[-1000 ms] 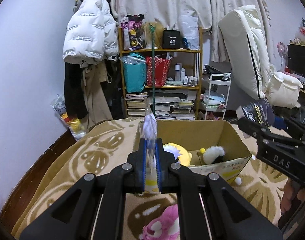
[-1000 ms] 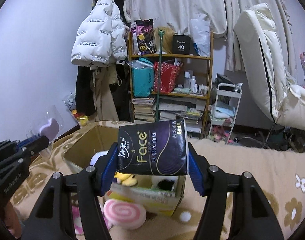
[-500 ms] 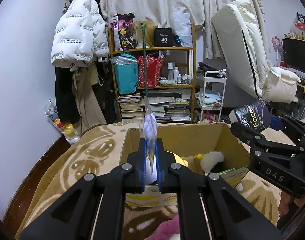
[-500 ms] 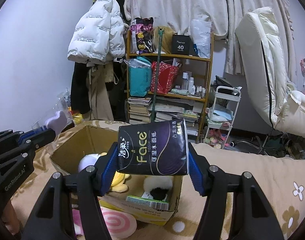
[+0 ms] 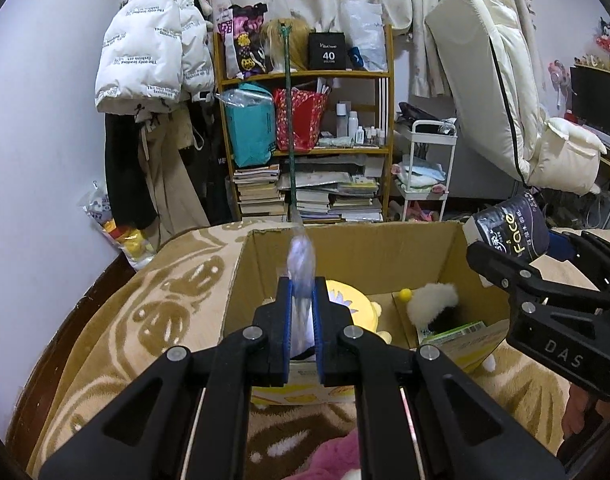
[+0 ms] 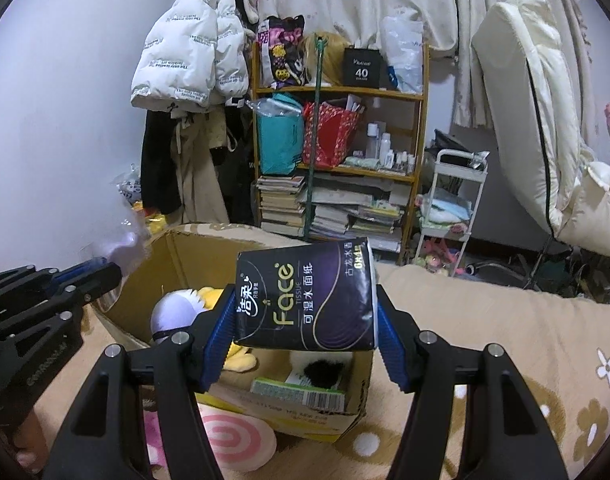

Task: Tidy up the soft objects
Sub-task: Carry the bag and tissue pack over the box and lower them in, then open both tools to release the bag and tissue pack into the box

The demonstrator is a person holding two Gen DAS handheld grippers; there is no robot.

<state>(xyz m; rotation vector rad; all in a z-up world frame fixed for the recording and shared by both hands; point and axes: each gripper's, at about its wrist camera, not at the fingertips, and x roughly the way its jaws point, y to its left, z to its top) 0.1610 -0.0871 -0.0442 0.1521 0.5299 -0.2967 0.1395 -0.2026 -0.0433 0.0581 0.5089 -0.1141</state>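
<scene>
wrist views, close above shared cardboard box (image 5: 357, 256)

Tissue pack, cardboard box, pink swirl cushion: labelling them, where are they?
tissue pack (image 6: 305, 296), right wrist view, printed front face
cardboard box (image 5: 357, 256), left wrist view, inner back wall
pink swirl cushion (image 6: 233, 438), right wrist view, swirl centre

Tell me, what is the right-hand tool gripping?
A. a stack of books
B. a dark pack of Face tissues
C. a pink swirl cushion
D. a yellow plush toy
B: the right tool is shut on the dark tissue pack, holding it over the cardboard box.
</scene>
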